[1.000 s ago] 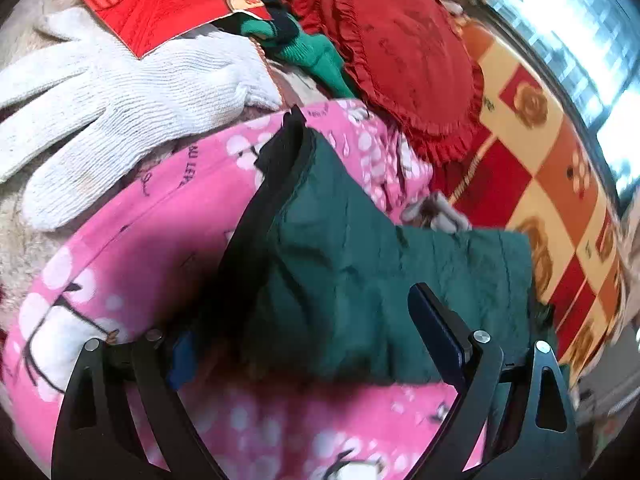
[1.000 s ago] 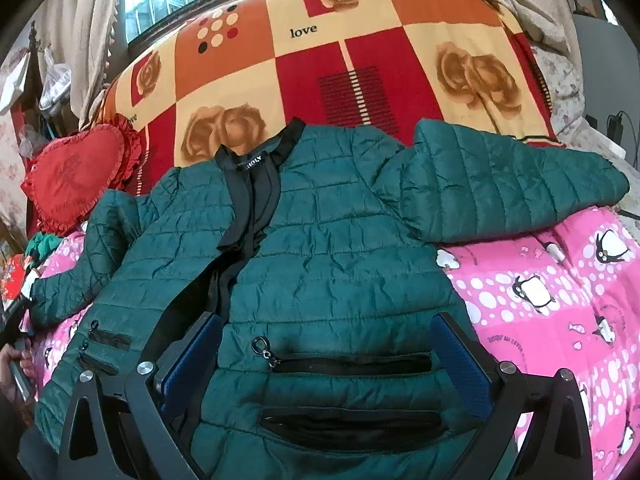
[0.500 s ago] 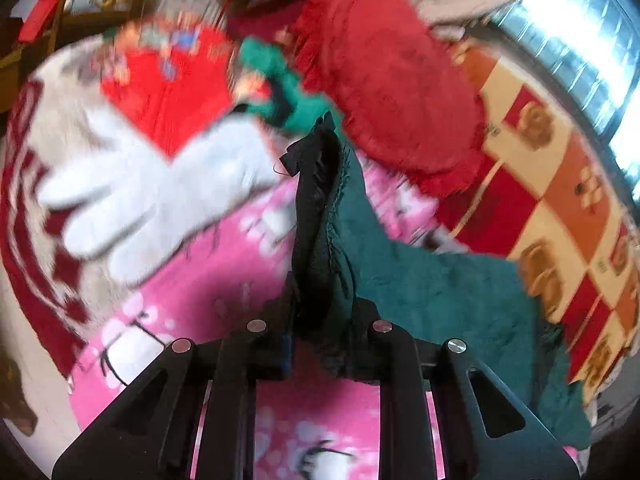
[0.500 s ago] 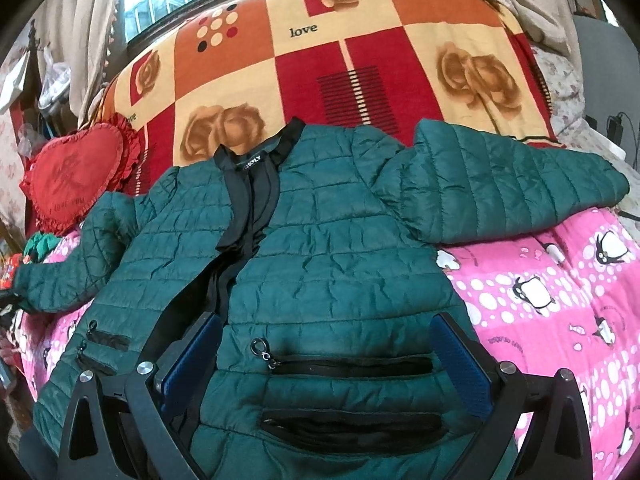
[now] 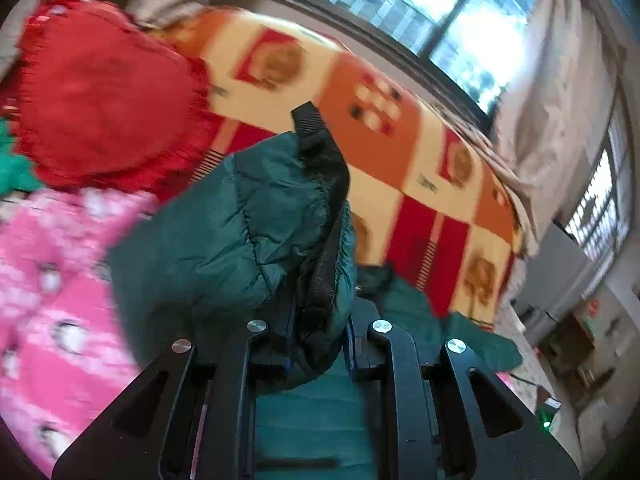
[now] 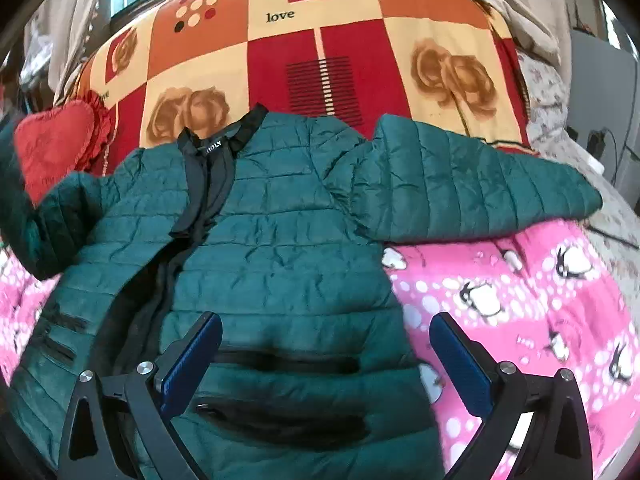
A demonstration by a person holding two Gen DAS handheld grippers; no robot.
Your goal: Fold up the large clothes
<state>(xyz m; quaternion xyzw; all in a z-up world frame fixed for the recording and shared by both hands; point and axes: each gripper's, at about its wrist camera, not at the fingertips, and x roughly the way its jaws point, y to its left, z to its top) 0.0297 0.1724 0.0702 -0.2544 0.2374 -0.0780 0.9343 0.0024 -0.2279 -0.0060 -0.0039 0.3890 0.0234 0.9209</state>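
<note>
A dark green quilted jacket (image 6: 280, 248) lies face up and spread on the bed, collar toward the far side, its right sleeve (image 6: 460, 184) stretched out to the right. My left gripper (image 5: 320, 324) is shut on the jacket's left sleeve cuff (image 5: 280, 216), with its black ribbed edge sticking up, lifted off the bed. That raised sleeve shows at the left edge of the right wrist view (image 6: 28, 224). My right gripper (image 6: 324, 348) is open and empty, hovering over the jacket's lower front near the pocket zips.
A pink penguin-print blanket (image 6: 520, 300) covers the near bed. A red, orange and cream rose-check blanket (image 6: 320, 48) lies beyond. A red heart cushion (image 6: 56, 140) sits at far left. Window and curtains (image 5: 552, 92) stand behind the bed.
My left gripper closed on the sleeve cuff, then lifted it and swung it right toward the jacket body. My right gripper stayed open and shifted slightly over the hem.
</note>
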